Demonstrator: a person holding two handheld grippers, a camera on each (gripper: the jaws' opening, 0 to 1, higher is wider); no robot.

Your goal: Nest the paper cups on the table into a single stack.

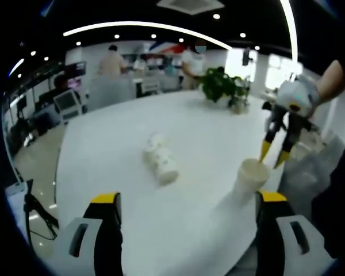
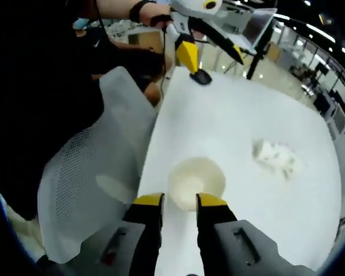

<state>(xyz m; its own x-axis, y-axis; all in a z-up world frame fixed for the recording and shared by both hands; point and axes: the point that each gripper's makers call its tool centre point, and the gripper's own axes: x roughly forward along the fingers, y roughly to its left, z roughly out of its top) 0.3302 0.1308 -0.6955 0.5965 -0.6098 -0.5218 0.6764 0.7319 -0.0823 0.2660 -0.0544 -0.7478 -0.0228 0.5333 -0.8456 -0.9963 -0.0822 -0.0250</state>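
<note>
One white paper cup [image 1: 250, 176] stands upright near the table's edge; the right gripper view looks down into this cup [image 2: 196, 183]. My right gripper [image 2: 179, 200] hovers just over its near rim, jaws a narrow gap apart and gripping nothing; the left gripper view shows the right gripper [image 1: 274, 155] above the cup. A short stack of nested cups [image 1: 160, 158] lies on its side mid-table, and the right gripper view has that stack [image 2: 274, 156] to the right. My left gripper [image 1: 188, 198] is wide open and empty, well back from both; it also appears as the left gripper [image 2: 215, 63] at the far table edge.
The round white table [image 1: 115, 144] drops off close behind the upright cup. A white mesh chair [image 2: 86, 172] stands against that edge. A potted plant [image 1: 221, 85] sits at the far side. People stand at desks in the background.
</note>
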